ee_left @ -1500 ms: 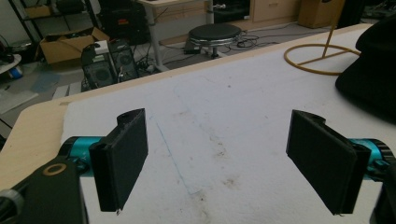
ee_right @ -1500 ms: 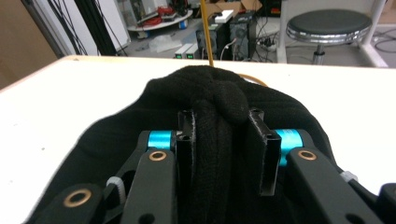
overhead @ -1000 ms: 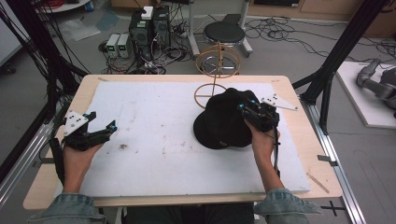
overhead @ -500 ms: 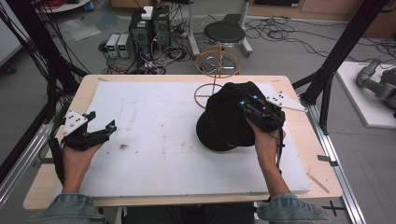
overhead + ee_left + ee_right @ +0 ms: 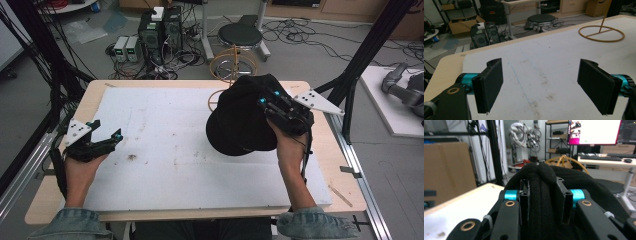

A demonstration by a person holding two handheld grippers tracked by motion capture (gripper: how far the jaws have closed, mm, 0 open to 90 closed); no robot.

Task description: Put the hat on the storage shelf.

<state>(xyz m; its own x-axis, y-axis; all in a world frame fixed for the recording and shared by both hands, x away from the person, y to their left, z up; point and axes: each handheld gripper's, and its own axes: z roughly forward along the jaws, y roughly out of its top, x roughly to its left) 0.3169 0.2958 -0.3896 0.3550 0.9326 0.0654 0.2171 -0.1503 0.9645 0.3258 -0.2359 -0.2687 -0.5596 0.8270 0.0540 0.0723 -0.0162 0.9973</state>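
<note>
A black knitted hat (image 5: 240, 117) hangs lifted above the white mat, covering part of a yellow wire stand (image 5: 226, 62) at the table's far side. My right gripper (image 5: 266, 100) is shut on a bunched fold of the knitted hat (image 5: 541, 195), the jaws pressing the fabric from both sides. At the table's left edge my left gripper (image 5: 107, 142) rests low and open. Its two black pads (image 5: 489, 83) stand wide apart with nothing between them, and the stand's round yellow base (image 5: 601, 33) lies far off on the mat.
The white mat (image 5: 165, 150) covers most of the wooden table and carries brown stains (image 5: 131, 157). A black stool (image 5: 241, 35) and computer boxes (image 5: 160, 25) stand on the floor behind the table. Black frame posts rise at both sides.
My right gripper has carried the hat up and toward the far side, closer to the yellow stand. The left gripper has stayed in place, open.
</note>
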